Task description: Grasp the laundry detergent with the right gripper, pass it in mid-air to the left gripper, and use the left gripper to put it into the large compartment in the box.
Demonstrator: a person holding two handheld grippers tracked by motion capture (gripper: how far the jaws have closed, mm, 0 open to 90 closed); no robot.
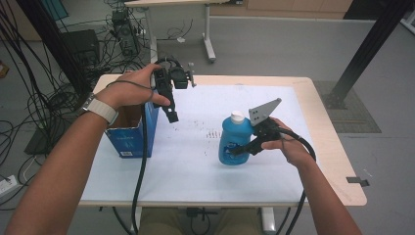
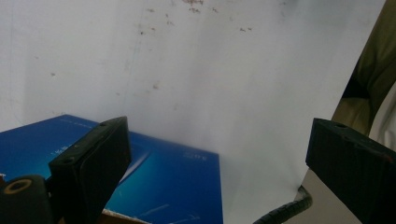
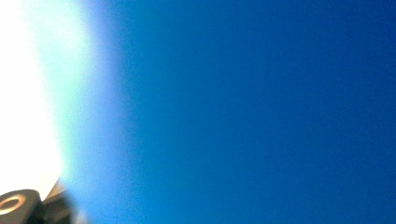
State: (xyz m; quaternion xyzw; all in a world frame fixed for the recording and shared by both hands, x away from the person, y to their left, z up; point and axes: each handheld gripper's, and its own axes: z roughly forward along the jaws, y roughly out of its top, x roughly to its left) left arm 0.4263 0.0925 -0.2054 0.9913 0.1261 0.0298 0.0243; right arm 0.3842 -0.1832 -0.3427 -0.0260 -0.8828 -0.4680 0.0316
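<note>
Right gripper [image 1: 244,147] is gripping the upright bottle [image 1: 234,139] from its right; left gripper [image 1: 171,115], jaws wide, is hovering over the box [image 1: 128,139].

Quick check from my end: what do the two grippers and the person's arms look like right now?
Both are black handheld units. The left gripper has blocky black jaws and a trailing black cable; the right gripper carries a grey three-cornered plate and a thick black cable. Arms are sleeveless; the left wrist wears a pale watch band.

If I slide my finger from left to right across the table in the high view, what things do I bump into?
Blue box → left gripper → blue bottle → right gripper.
</note>
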